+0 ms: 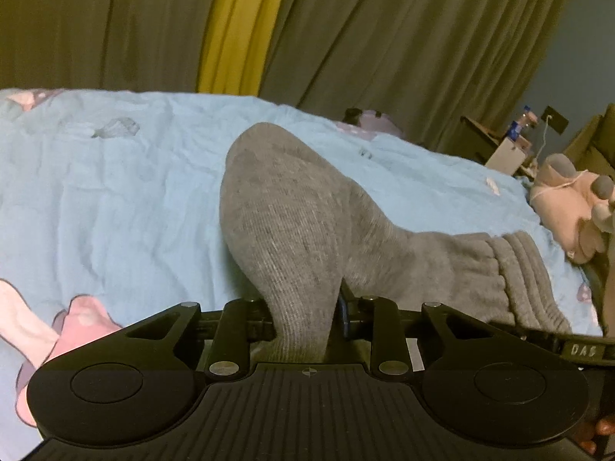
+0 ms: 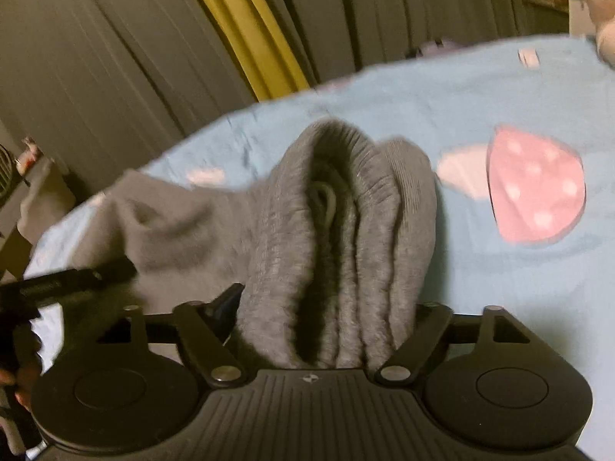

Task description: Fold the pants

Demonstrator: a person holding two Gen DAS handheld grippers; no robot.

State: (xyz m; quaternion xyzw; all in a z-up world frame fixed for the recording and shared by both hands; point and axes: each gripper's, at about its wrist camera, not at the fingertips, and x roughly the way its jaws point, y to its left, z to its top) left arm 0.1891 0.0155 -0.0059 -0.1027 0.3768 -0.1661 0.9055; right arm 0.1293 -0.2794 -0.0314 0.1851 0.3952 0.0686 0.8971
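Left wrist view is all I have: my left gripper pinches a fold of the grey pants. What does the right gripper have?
Observer: The right gripper has the waistband, bunched in several layers that fill the gap between its wide-set jaws.
Operator: Is anything hanging loose there?
Observer: A pale drawstring shows tucked inside the waistband's fold, not hanging out.
Operator: What lies beside that end?
Observer: The blue sheet, with a pink mushroom print to the waistband's right in that view.
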